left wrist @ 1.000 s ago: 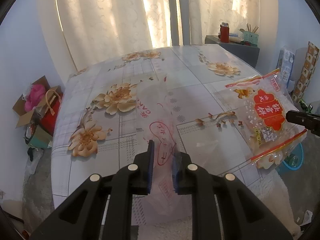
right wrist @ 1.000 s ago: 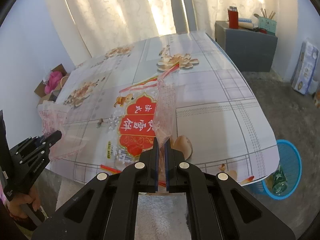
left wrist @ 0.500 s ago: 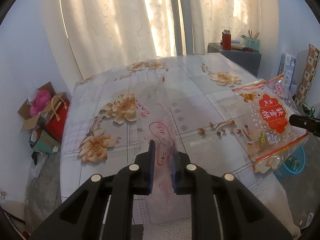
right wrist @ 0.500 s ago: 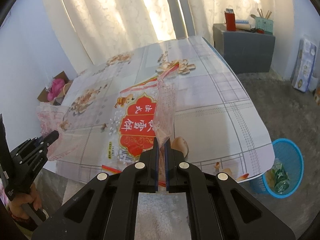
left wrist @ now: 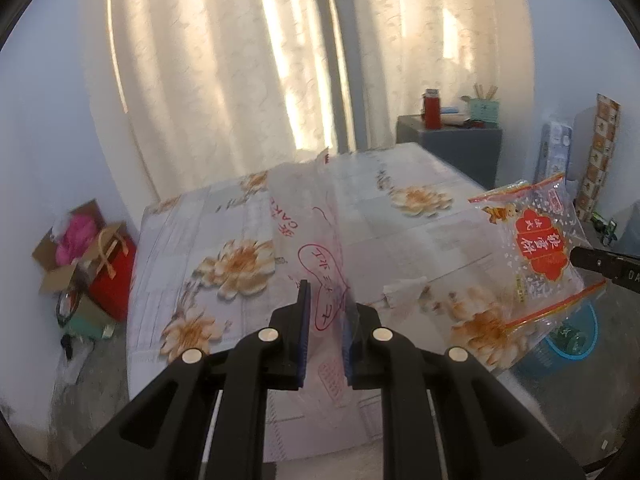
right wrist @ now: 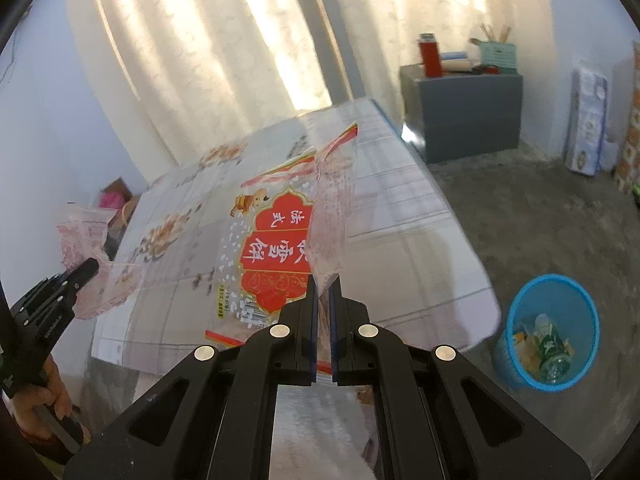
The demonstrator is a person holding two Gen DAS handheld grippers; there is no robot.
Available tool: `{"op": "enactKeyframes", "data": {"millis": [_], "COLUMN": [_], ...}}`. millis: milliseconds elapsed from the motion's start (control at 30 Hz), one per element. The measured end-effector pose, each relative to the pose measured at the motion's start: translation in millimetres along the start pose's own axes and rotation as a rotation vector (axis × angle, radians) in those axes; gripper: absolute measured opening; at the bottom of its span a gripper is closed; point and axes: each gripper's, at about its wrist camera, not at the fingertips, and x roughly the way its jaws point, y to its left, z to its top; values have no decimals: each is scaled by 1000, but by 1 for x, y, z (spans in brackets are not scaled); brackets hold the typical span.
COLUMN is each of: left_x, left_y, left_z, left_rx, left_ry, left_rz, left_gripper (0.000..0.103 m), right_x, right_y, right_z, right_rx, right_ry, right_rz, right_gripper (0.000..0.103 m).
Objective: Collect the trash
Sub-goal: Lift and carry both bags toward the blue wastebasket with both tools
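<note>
Two wrappers are picked up, neither binned yet. The red-label snack bag [right wrist: 276,248] hangs off the table, pinched at one corner by the right gripper [right wrist: 325,292], whose jaws are pressed together on the plastic; in the left wrist view the same bag [left wrist: 536,256] sits at the far right, over the table's right edge. The clear bag with red print [left wrist: 316,248] is pinched in the left gripper [left wrist: 325,312], jaws nearly together with the film between them; the bag lifts up off the tablecloth and looks slack and floppy. From the right wrist view the left gripper [right wrist: 52,300] is at the left, held by a hand [right wrist: 38,408], with that clear bag [right wrist: 86,240] trailing from it. The blue bin [right wrist: 516,320] stands on the floor to the right of the table, just past its near corner, already holding a bottle and some scraps. One crumpled bit of paper [left wrist: 404,294] is on the table [left wrist: 400,216], near the middle. Left to do, as I judge: carry both bags right to the bin, release, then get the paper.
</note>
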Motion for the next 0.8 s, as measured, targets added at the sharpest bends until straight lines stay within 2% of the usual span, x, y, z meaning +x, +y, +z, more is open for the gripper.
{"op": "enactKeyframes", "data": {"millis": [200,400,500,633,800], "left_x": [-6,-4,-2,-1,11], "left_y": [-40,-91,-128,-176,-250], "left_z": [26,52,69,82,91], "left_rx": [73,156,204,271,344], "left_ry": [-45,-77,-82,-84,-23], "left_rz": [-86,-217,-312,-401,-541], "left_gripper": [13,13,13,13,13], "right_x": [-25,-68,-83,-97,-98], "right_y": [-47,-115,-150,-195,-243], "right_z": [-1,-9,-19,-39,-62], "right_rx": [88,217,288,383,481], "right_ry": [-58,-153,-180,-190,-180], "right_rz": [-63,-200,-264,-332,-390], "right_gripper": [3,3,3,3,3]}}
